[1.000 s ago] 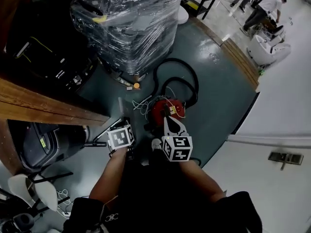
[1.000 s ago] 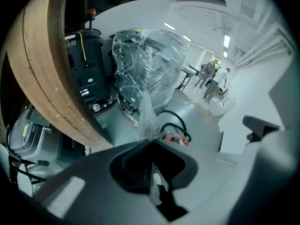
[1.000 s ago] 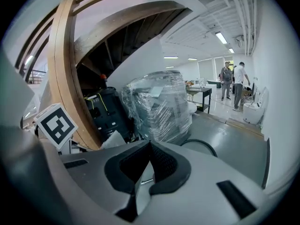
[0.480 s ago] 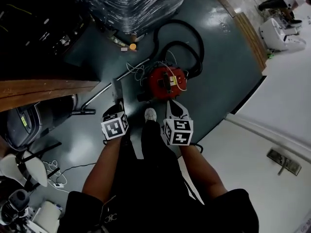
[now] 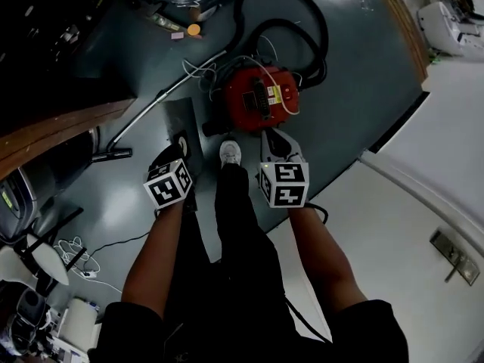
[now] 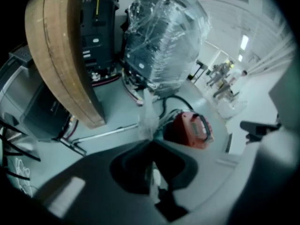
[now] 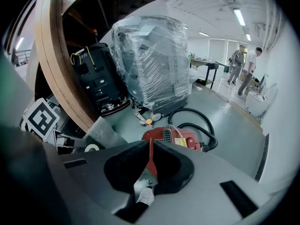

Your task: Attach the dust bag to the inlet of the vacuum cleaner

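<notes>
The vacuum cleaner (image 5: 257,97) now lies farther toward 12 o'clock than before. The left gripper (image 5: 172,157) still has its fingers clenched on the dust bag (image 5: 178,119). The right gripper (image 5: 276,138) stays clenched, empty.

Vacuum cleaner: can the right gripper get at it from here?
Probably yes: the vacuum cleaner sits on the floor straight ahead of the right gripper, nothing between; the gripper's jaws are shut and empty.

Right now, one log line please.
left tool: shut on dust bag | right tool: shut, empty | vacuum cleaner: on floor
</notes>
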{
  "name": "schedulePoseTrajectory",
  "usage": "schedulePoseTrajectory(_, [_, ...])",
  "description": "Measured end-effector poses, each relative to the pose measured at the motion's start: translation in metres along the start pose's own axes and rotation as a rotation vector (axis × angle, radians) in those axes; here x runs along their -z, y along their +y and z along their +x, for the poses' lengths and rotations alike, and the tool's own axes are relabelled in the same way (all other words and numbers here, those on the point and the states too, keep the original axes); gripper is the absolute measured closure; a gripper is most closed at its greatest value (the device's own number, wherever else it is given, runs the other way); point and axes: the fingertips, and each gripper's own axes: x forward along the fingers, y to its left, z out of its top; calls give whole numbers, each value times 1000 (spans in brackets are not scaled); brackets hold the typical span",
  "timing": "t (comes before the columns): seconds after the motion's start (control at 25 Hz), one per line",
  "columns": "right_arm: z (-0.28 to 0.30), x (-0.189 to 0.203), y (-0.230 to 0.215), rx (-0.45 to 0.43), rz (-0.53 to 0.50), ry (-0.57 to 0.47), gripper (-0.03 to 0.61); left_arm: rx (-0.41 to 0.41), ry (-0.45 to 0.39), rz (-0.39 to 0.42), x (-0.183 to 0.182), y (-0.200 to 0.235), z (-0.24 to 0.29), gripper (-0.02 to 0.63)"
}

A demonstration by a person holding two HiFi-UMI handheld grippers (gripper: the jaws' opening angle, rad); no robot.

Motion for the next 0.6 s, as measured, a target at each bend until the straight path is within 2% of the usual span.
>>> schedulePoseTrajectory(0.16, [32,21,-20,36,-12,22,577,-7,30,-2,22,6,39,595])
schedulePoseTrajectory(0.28, [52,34,-32,50,-46,47,514,-1,49,-11,34,5,63,595])
schedulePoseTrajectory(0.6, [103,62,-56,50,-38,131,426,-1,57,-21,45,0,97,594])
